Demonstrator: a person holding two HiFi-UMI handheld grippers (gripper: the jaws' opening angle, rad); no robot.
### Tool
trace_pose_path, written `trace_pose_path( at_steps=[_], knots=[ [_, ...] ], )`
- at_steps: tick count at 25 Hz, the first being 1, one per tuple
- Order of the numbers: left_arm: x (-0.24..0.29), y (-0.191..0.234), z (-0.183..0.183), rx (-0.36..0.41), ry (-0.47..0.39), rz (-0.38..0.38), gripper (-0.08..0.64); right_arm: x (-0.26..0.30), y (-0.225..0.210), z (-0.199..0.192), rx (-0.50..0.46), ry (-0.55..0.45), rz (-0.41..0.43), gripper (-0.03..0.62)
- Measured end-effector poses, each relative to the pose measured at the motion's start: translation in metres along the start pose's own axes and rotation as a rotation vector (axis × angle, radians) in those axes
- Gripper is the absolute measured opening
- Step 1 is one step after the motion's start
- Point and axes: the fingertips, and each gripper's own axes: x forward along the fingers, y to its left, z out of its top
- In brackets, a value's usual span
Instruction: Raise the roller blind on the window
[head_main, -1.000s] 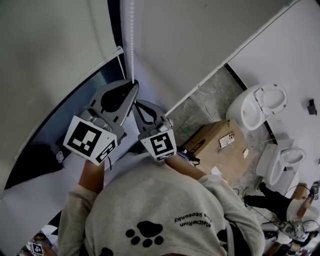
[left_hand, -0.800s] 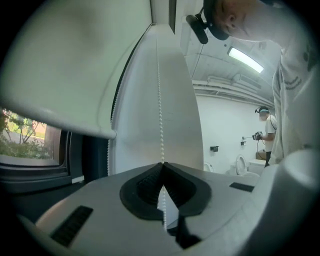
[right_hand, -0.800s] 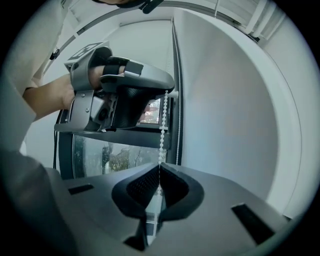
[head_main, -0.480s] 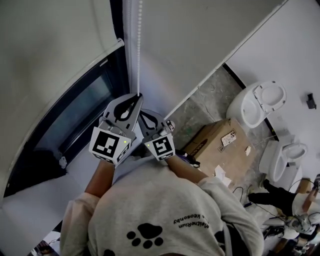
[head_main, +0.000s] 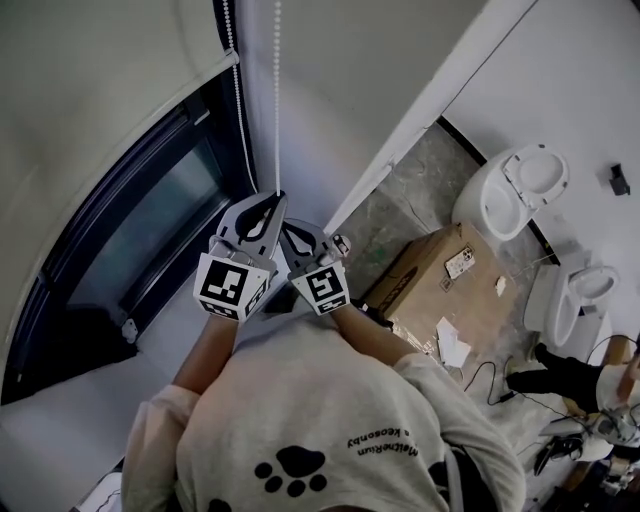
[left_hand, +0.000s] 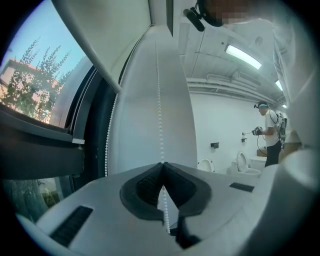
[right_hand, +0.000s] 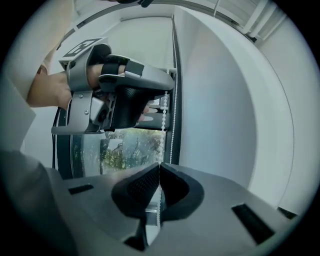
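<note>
The bead chain hung at twelve o'clock beside the partly raised roller blind. The left gripper and right gripper were both clamped shut on it (left uppermost). The dark window lay at nine, and a cardboard box and toilets stood on the concrete floor at three.

Two grippers: left gripper, right gripper. Two bead-chain strands. One roller blind. Two toilets, 2–3 o'clock. One cardboard box.

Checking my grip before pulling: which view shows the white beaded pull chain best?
Left gripper view: the white beaded pull chain runs straight down into the shut left hand-held gripper. The head view shows it thin and small; the right gripper view shows only a short stretch.
</note>
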Motion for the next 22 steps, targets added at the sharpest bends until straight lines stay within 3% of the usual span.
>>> trace_pose_path(
  at_steps=[5, 8, 10, 14, 18, 22],
  knots=[
    [-0.002, 0.001, -0.016, -0.006, 0.015, 0.003, 0.008, -0.005, 0.008, -0.014, 0.030, 0.067, 0.019, 0.012],
    [-0.004, 0.002, -0.017, -0.017, 0.009, 0.002, 0.008, -0.014, 0.006, -0.007, 0.074, 0.063, 0.035, 0.140],
    [-0.004, 0.001, -0.018, -0.016, 0.007, -0.005, 0.008, -0.026, 0.000, 0.008, 0.079, 0.029, 0.022, 0.141],
    [-0.002, 0.000, -0.018, -0.010, -0.004, -0.016, 0.008, -0.052, -0.015, 0.053, 0.054, -0.044, -0.033, 0.146],
    [-0.002, -0.002, -0.019, -0.011, -0.007, -0.027, 0.008, -0.069, -0.026, 0.122, 0.010, -0.137, -0.083, 0.146],
    [-0.003, -0.005, -0.019, -0.019, -0.009, -0.037, 0.008, -0.067, -0.028, 0.192, 0.000, -0.204, -0.063, 0.144]
  ],
)
